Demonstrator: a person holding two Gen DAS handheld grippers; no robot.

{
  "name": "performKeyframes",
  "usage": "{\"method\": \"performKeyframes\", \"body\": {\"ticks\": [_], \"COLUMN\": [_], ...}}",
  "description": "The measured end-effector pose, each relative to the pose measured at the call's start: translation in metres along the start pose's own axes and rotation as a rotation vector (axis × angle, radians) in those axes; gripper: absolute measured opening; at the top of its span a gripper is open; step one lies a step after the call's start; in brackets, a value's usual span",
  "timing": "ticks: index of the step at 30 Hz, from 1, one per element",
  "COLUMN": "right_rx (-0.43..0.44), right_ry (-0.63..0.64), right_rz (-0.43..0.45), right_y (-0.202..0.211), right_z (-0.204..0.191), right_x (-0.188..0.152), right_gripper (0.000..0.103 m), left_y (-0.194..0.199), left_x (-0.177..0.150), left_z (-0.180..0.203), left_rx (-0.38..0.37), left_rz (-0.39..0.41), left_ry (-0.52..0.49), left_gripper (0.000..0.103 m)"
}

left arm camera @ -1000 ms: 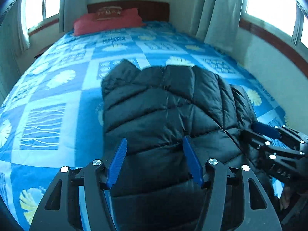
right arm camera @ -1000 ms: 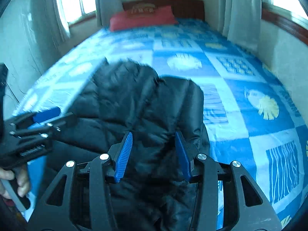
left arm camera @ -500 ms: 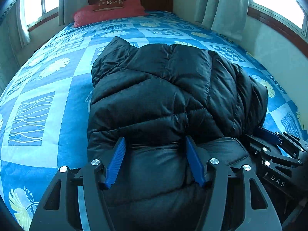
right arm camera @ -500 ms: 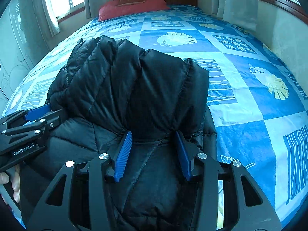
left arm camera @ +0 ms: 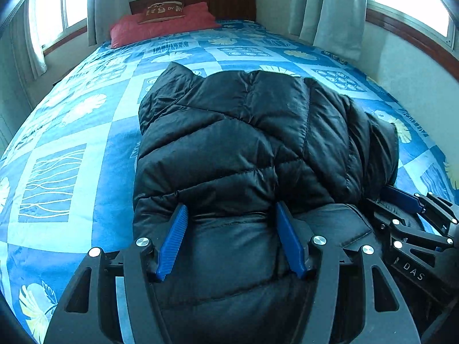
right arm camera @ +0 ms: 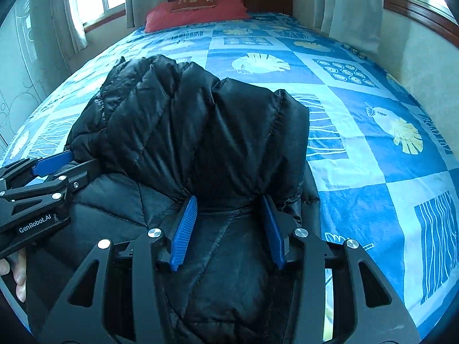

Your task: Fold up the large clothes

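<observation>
— Blue patterned bedspread (left arm camera: 71, 149) covers the bed, red pillow (left arm camera: 160, 24) by the headboard. Where's the jacket?
— Black puffer jacket (left arm camera: 243, 132) lies folded on the near part of the bed
— And the tongs?
— Left gripper (left arm camera: 229, 215) and right gripper (right arm camera: 229, 200) both spread apart, blue pads resting against the jacket's folded edge, gripping nothing

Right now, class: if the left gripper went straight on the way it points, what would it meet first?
The left gripper would meet the jacket first: its folded-over bulge rises right beyond the open fingertips. Depth is unclear; it may already touch.
</observation>
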State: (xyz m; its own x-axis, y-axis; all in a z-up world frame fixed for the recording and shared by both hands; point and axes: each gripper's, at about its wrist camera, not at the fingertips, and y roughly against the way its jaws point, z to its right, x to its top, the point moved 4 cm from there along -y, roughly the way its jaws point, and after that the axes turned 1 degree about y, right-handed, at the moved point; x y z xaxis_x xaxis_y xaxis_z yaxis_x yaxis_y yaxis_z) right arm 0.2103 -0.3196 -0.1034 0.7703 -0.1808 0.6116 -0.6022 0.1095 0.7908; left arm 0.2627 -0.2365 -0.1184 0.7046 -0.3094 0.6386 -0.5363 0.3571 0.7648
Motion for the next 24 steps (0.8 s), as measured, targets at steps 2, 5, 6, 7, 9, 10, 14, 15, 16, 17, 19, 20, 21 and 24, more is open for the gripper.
{"method": "performKeyframes", "body": {"ticks": [2,5,6,7,9,10,14,15,16,17,19,20,21,24], "right_rx": [0.0,0.006,0.008,0.012,0.002,-0.004,-0.029,-0.032,-0.029,-0.017,0.017,0.041,0.048,0.034], "right_ry": [-0.004,-0.019,-0.024,-0.028,-0.03,-0.026,-0.002,-0.002,-0.007,-0.024,-0.079,-0.122,-0.136,-0.142], "right_rz": [0.005,0.058,0.073,0.083,0.098,0.1,0.037,0.016,-0.013,-0.036,-0.057,-0.068,-0.072,-0.064], "right_y": [0.011,0.035,0.041,0.043,0.041,0.035,-0.002,-0.012,-0.023,-0.034,-0.046,-0.052,-0.053,-0.048], "right_z": [-0.001,0.002,0.004,0.006,0.009,0.011,0.015,0.018,0.02,0.024,0.032,0.038,0.039,0.039], "right_x": [0.002,0.015,0.022,0.03,0.046,0.053,0.061,0.059,0.057,0.054,0.052,0.051,0.051,0.051], "right_gripper": [0.045,0.045,0.045,0.045,0.045,0.045,0.045,0.047,0.051,0.052,0.055,0.057,0.057,0.064], "left_y": [0.009,0.024,0.028,0.03,0.029,0.025,-0.005,-0.012,-0.022,-0.031,-0.045,-0.052,-0.053,-0.048], "left_x": [0.003,0.014,0.02,0.026,0.038,0.045,0.056,0.055,0.053,0.052,0.049,0.047,0.046,0.046], "left_z": [-0.002,-0.011,-0.014,-0.017,-0.02,-0.021,-0.015,-0.015,-0.014,-0.012,-0.014,-0.016,-0.018,-0.018], "left_rx": [-0.016,-0.045,-0.046,-0.044,-0.041,-0.038,-0.025,-0.026,-0.018,-0.017,-0.022,-0.029,-0.031,-0.036], "left_rz": [0.003,0.027,0.045,0.061,0.078,0.074,0.019,-0.004,-0.034,-0.057,-0.087,-0.102,-0.109,-0.099], "left_ry": [-0.004,0.03,0.04,0.048,0.054,0.052,0.014,0.012,0.007,0.001,0.014,0.038,0.047,0.045], "left_gripper": [0.062,0.061,0.061,0.061,0.062,0.061,0.062,0.062,0.062,0.062,0.062,0.063,0.063,0.063]}}
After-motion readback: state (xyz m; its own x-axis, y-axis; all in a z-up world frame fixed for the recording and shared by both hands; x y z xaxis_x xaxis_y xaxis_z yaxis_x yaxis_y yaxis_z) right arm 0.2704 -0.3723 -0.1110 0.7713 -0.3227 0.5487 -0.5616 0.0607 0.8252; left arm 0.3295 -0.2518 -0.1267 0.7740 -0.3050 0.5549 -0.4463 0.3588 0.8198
